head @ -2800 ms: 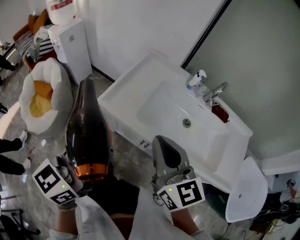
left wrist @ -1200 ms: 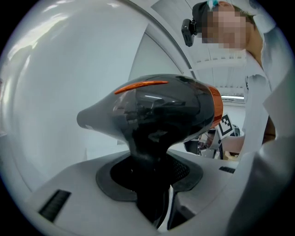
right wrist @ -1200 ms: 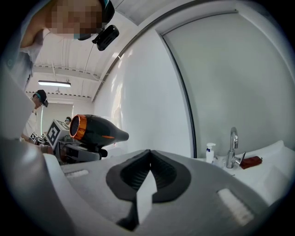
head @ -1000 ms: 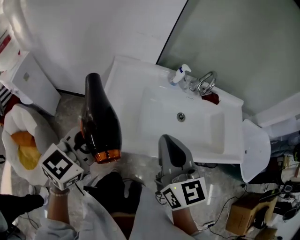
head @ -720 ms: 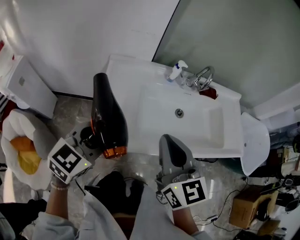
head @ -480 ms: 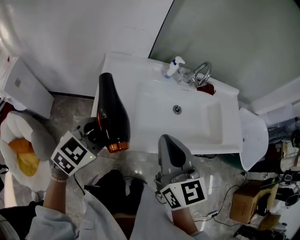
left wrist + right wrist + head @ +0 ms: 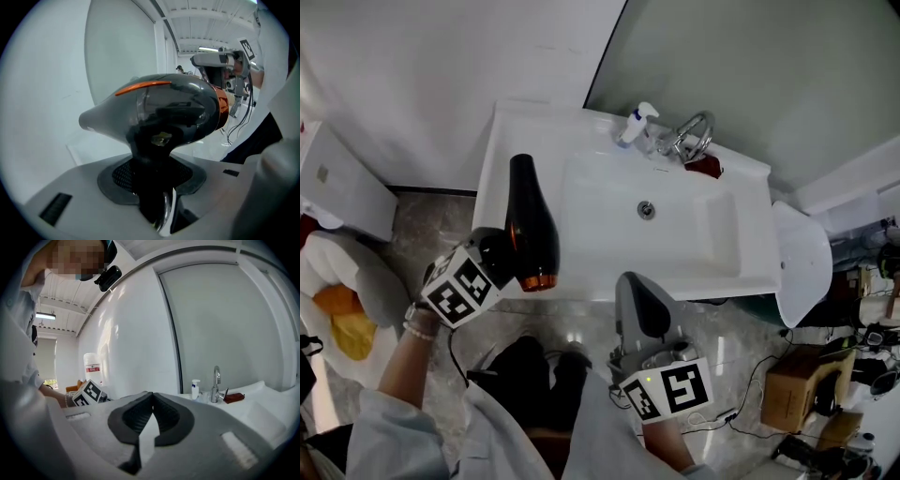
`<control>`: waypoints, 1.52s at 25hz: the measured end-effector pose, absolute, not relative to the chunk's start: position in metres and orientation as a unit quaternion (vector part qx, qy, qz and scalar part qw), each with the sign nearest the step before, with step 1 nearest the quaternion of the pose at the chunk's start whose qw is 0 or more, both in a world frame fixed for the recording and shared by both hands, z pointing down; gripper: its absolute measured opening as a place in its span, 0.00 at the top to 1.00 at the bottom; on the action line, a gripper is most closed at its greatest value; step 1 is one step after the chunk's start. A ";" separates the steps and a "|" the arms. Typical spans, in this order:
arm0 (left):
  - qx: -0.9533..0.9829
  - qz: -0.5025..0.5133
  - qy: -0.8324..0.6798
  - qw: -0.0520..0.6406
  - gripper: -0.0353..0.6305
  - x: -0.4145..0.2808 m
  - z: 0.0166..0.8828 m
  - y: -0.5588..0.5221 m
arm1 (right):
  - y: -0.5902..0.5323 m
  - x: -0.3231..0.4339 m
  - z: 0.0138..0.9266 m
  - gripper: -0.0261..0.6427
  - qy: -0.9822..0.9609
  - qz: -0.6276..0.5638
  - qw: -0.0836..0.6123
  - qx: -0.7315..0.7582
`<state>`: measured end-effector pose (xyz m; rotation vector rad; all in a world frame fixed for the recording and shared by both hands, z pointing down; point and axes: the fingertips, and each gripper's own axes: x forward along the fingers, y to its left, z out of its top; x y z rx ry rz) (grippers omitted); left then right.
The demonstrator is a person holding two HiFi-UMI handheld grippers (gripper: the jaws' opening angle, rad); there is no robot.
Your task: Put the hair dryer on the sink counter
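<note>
Head view, looking steeply down: the left tongs [image 7: 492, 255] are clamped on the black handle of a hair dryer [image 7: 532, 217], which is stretched lengthwise over the left strip of the white tabletop [image 7: 502, 150], just beside the basin [image 7: 609, 225]. Its narrow nozzle points toward the back wall [image 7: 441, 56], and its orange-ringed rear end lies at the tabletop's front edge, nearest the person. From this angle it cannot be told whether the hair dryer's body touches the tabletop or hangs just above it. Left gripper view shows the pads pressed on either side of the handle, with the glossy dark body and its orange stripe lying crosswise above them and a pale surface beyond. The marker cube of the left tongs sits out past the tabletop's front left corner, over the grey floor [image 7: 431, 225]. The right tongs [image 7: 631, 281] are held in front of the tabletop, near the basin's front edge and well apart from the hair dryer; the right gripper view shows their tips closed together with nothing between them. At the back of the basin stands a chrome tap [image 7: 694, 136], with a white pump bottle [image 7: 630, 127] just to its left and a dark red object [image 7: 705, 167] just to its right. The drain [image 7: 646, 209] sits in the basin's middle. A white cabinet [image 7: 337, 178] stands on the floor at the far left, well apart from the tabletop
</note>
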<state>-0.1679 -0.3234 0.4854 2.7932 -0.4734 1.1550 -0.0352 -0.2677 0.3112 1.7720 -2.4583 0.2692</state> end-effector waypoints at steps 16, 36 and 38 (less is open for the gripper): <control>0.874 0.475 -0.097 0.033 0.69 -0.168 0.565 -0.333 | -0.262 -0.024 0.323 0.97 -0.784 0.103 0.056 0.610; 0.814 0.578 -0.041 -0.050 0.69 -0.178 0.620 -0.337 | -0.263 -0.026 0.341 0.97 -0.781 0.117 0.067 0.610; 0.813 0.578 -0.041 -0.047 0.69 -0.177 0.620 -0.338 | -0.264 -0.025 0.343 0.97 -0.780 0.118 0.068 0.611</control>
